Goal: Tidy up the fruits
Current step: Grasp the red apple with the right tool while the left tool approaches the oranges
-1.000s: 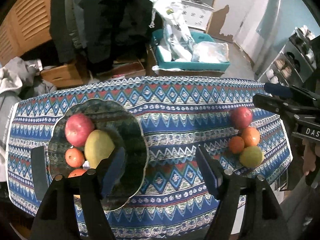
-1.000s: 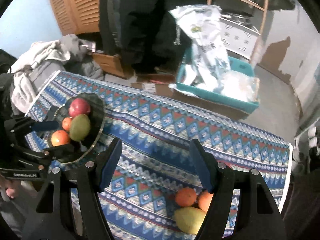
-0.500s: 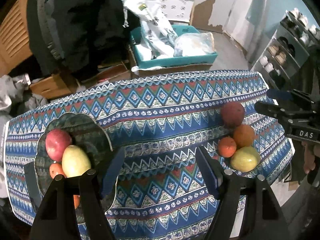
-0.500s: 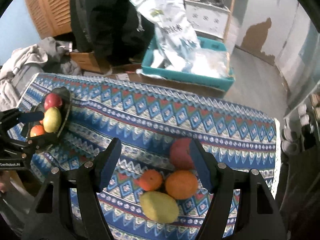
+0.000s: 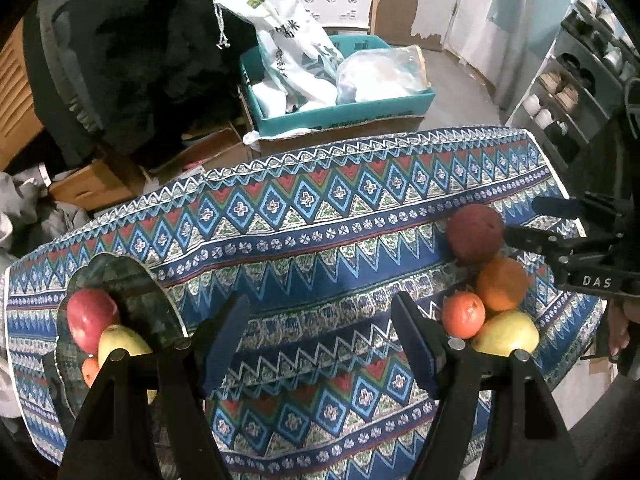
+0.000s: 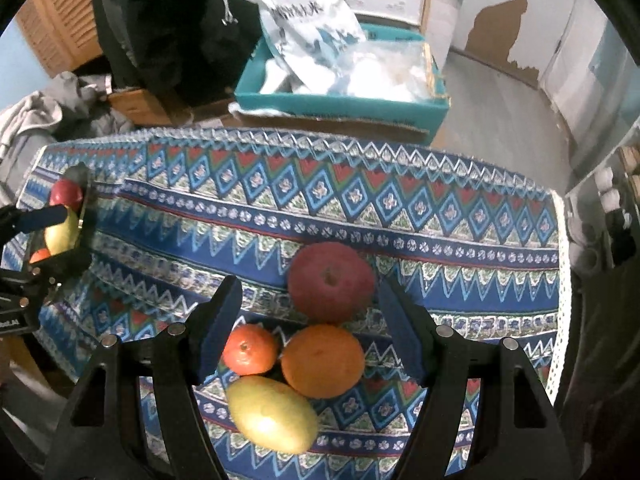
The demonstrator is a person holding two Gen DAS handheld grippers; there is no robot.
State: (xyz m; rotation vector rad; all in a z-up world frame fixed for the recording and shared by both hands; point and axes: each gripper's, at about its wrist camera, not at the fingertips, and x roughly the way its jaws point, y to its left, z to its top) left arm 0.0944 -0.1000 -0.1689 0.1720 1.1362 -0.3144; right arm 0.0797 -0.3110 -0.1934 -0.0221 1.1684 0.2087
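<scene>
The left tongs [image 5: 320,340] hang spread over bare cloth [image 5: 320,248], with nothing between the pads, pointing steeply down at the worktop. At the left end of the worktop, just beside the left finger, sits a dark glass bowl [image 5: 152,300] with a scalloped rim. It holds a red apple [image 5: 92,318], a yellow-green mango [image 5: 120,344] leaning against the apple, and a bit of an orange fruit [image 5: 90,370] mostly hidden behind the finger.

Toward the right end of the worktop, four loose fruits lie in a tight cluster on the cloth. In the right wrist view, a small tangerine [image 6: 250,349] is on the left, touching a bigger orange [image 6: 323,360] to its right. A dark red apple [image 6: 331,281] lies beyond them, against the orange. A second mango [image 6: 272,414] lies nearest the camera, touching both tangerine and orange.

The right tongs [image 6: 310,332] are spread too, gripping nothing. They hang over this cluster so that the red apple and the orange show in the gap between the pads. The left pad stands in front of the tangerine's edge; whether it touches I cannot tell.

Beyond the worktop, a teal crate [image 6: 340,106] of white bags rests on cardboard on the floor. Dark clothes hang at the back left.
</scene>
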